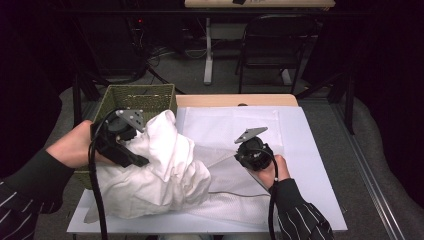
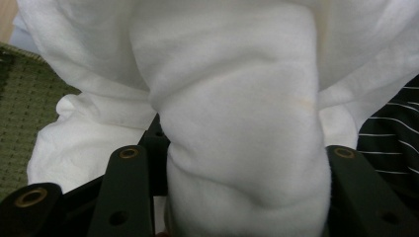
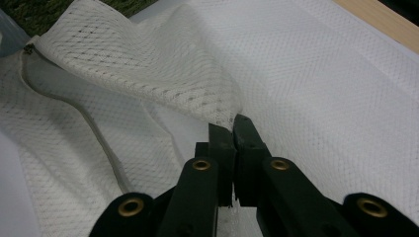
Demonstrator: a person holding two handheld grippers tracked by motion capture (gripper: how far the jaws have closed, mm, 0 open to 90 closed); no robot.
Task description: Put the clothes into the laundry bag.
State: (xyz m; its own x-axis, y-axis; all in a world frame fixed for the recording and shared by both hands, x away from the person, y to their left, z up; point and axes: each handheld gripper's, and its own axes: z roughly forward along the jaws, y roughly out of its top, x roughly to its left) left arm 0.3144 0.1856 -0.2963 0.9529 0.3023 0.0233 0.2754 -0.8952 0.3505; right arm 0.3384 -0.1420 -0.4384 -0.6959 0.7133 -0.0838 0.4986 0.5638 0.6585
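A thick white fluffy cloth [image 1: 170, 165] is bunched at the table's left, part of it lifted. My left gripper [image 1: 141, 160] holds a fat roll of that cloth [image 2: 237, 123] between its jaws, which stand wide apart around it. A white mesh bag [image 1: 227, 202] lies flat across the table, its zip [image 3: 89, 118] running along one edge. My right gripper [image 1: 239, 157] is shut on a raised fold of the mesh bag [image 3: 148, 64], pinched at the jaw tips [image 3: 232, 128]. The cloth covers the bag's left part.
A green woven basket [image 1: 140, 97] stands at the table's back left, right behind the cloth, and shows beside it [image 2: 24, 98]. The white table top [image 1: 320, 165] has bare room at the right. A folding chair [image 1: 275, 40] stands beyond the far edge.
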